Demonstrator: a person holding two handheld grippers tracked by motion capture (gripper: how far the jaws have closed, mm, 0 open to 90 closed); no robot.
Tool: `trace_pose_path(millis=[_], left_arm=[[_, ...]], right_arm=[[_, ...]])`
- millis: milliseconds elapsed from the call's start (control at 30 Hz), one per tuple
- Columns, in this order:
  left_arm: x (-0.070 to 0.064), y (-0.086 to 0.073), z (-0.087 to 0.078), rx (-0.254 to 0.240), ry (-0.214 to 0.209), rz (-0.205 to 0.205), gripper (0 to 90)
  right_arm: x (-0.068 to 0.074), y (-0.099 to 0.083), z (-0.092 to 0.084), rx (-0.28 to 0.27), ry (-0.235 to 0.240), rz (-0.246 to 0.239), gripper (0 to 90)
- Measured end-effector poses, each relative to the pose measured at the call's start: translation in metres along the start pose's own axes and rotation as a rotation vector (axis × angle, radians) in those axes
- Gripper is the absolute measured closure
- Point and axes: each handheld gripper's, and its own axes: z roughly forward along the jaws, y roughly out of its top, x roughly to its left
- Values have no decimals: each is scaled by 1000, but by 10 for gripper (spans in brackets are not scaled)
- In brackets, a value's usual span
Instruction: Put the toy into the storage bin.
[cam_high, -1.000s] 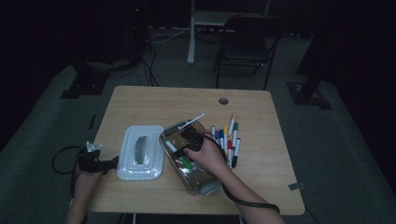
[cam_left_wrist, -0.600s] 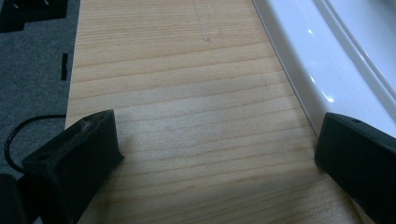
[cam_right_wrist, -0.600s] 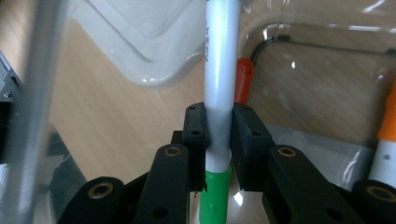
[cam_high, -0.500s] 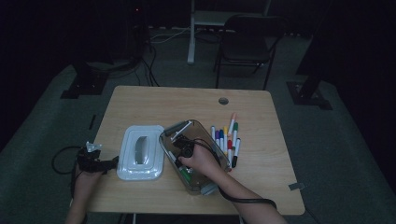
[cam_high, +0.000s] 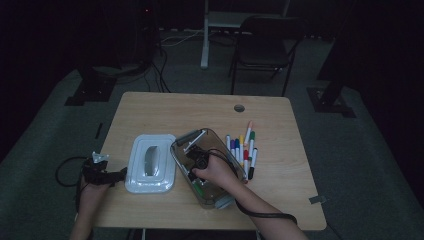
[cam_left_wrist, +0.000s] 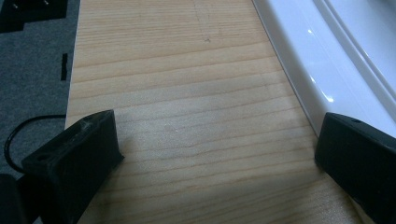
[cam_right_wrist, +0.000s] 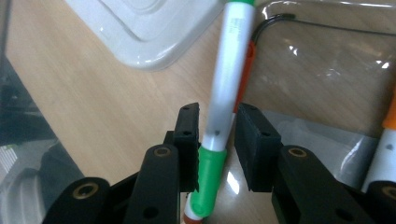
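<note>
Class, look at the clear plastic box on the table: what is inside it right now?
Inside the clear box the right gripper has a green-capped marker between its fingers, with an orange marker nearby. The person's hand covers the rest in the high view.

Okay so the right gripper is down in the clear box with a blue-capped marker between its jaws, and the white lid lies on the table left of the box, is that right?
Not quite: the marker has a green cap, not blue, as the right gripper view shows. The right gripper is in the clear box with it between its jaws, and the white lid lies left of the box.
</note>
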Motion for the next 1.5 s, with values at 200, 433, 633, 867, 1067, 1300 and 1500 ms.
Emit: trace_pose_path(millis=[200,433,633,867,1067,1300,1500], left_arm=[[0,0,0,-1,1,1,4],[0,0,0,1,0,1,4],[0,0,0,1,0,1,4],[0,0,0,-1,1,1,4],[0,0,0,0,0,0,4],[0,0,0,0,0,0,4],[0,0,0,0,0,0,4]], right_arm=[[-10,-14,-37,-115,5,2,668],[-26,-37,-93,-273,-4,35,667],[-56,-62,-129,-377,-41,111,667],[-92,-91,-146,-432,-102,222,653],[-130,-114,-124,-402,-170,340,645],[-168,-127,-81,-336,-204,468,646],[-178,-123,-63,-308,-210,509,639]])
